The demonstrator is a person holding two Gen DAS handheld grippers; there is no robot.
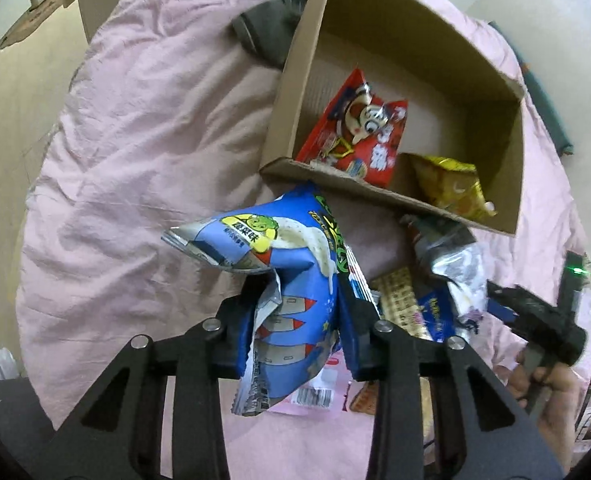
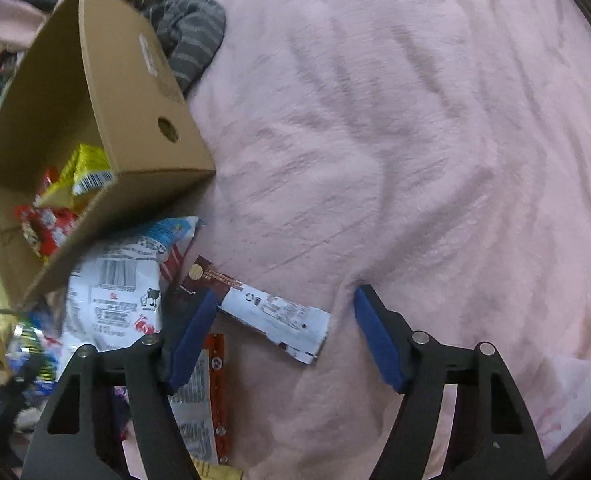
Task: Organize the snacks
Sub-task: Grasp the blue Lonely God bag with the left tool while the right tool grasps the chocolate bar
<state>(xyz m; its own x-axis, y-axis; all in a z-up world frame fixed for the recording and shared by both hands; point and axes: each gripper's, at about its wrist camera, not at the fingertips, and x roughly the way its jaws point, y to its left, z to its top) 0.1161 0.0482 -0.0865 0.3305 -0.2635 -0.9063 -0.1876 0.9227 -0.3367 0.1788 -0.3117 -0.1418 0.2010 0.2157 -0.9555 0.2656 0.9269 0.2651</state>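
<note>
Sorting snack packets off the pink bedsheet [image 1: 115, 160] into the cardboard box [image 1: 511, 160], which already holds 2.
The blue snack bag [image 1: 295, 280], light, crinkly and likely slippery, sits clamped at its crumpled middle in the left gripper [image 1: 295, 320], just short of the box; the right gripper [image 2: 285, 336], jaws apart, points down astride a slim wafer packet [image 2: 271, 312], best pinched across its width.

Snack pile [image 2: 35, 344] blurs at the frame's left edge

Both wrist views close, steeply downward — share cardboard box [image 1: 391, 196] [image 2: 135, 120], pink bedspread [image 1: 135, 160] [image 2: 415, 120].
</note>
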